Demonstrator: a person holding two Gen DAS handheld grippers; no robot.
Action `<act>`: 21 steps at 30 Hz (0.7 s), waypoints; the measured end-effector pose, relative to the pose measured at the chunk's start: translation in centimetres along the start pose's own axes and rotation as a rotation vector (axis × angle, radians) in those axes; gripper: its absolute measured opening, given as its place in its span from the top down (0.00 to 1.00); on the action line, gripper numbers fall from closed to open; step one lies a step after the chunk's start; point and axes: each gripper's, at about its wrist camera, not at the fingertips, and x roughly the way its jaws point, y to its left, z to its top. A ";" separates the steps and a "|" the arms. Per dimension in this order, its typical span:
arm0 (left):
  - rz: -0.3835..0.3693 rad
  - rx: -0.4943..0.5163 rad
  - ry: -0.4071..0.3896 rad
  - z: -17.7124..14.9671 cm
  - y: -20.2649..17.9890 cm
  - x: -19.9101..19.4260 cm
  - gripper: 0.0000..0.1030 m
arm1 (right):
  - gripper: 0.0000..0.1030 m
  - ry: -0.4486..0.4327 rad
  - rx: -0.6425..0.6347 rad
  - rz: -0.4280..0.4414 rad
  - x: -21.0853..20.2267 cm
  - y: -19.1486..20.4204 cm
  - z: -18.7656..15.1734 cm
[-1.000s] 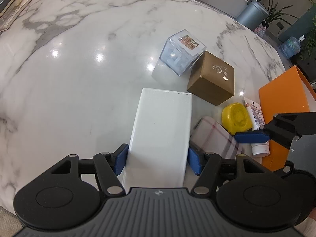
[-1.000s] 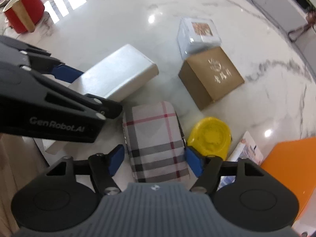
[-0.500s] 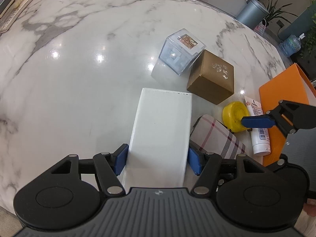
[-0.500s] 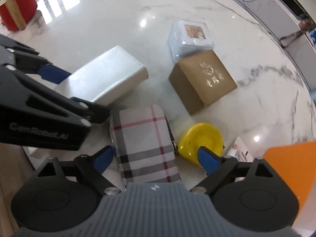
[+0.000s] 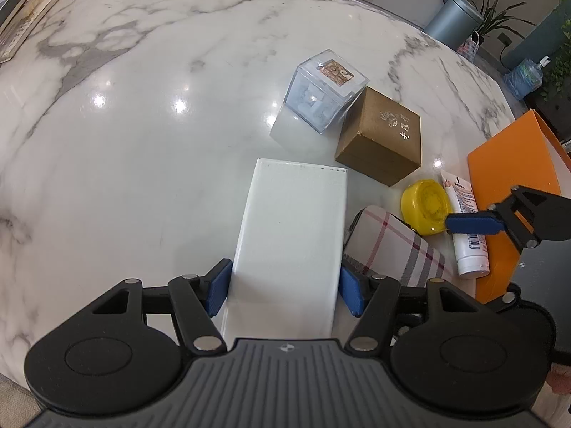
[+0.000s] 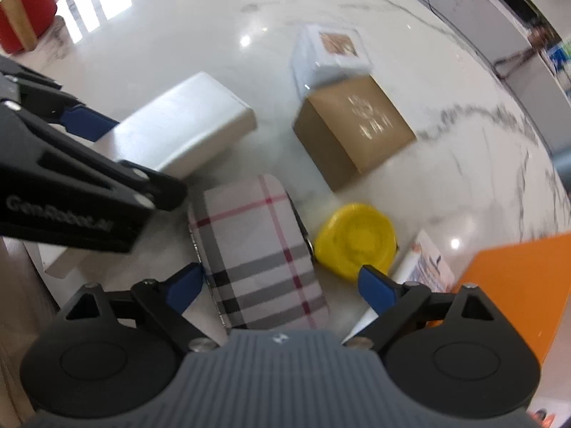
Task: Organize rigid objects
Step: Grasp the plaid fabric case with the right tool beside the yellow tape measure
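My left gripper [image 5: 285,289] is shut on the near end of a long white box [image 5: 292,228], which lies on the marble table; its blue pads press both long sides. Just right of the box lies a plaid case [image 6: 260,246]. My right gripper [image 6: 282,283] hangs over the case's near end, open; the left pad is close to the case's edge and the right pad stands well clear of it. A yellow round lid [image 6: 357,246] sits beside the case, by that right pad. The right gripper's blue finger [image 5: 471,223] shows in the left wrist view.
A brown cardboard box [image 5: 382,139] and a clear cube box [image 5: 326,89] stand beyond the white box. A white tube [image 5: 471,256] lies against an orange box [image 5: 510,164] at the right. A red cup [image 6: 25,25] is far left; books [image 5: 25,10] lie at the table's far corner.
The right gripper's jaws have spread wide and let go of the plaid case, which stays on the table. The left gripper and the white box have not moved.
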 end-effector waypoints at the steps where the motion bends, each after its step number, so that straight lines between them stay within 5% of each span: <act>1: 0.001 0.002 0.000 0.0 0.0 0.0 0.30 | 0.07 0.000 0.010 0.003 0.0 -0.2 -0.1; 7: 0.001 0.004 0.000 0.0 0.0 0.0 0.30 | 0.03 -0.015 0.009 0.009 0.3 -0.6 -0.2; 10: 0.003 0.005 0.001 0.0 -0.1 0.0 0.30 | 0.11 -0.030 0.000 0.004 -0.1 -0.2 -0.4; 12: 0.002 0.005 0.001 0.0 -0.1 0.0 0.30 | 0.32 -0.039 -0.004 0.027 -0.6 0.3 -0.8; 21: -0.003 0.024 0.010 -0.2 -0.3 0.1 0.30 | 0.33 -0.078 0.078 0.069 -1.7 0.5 -2.6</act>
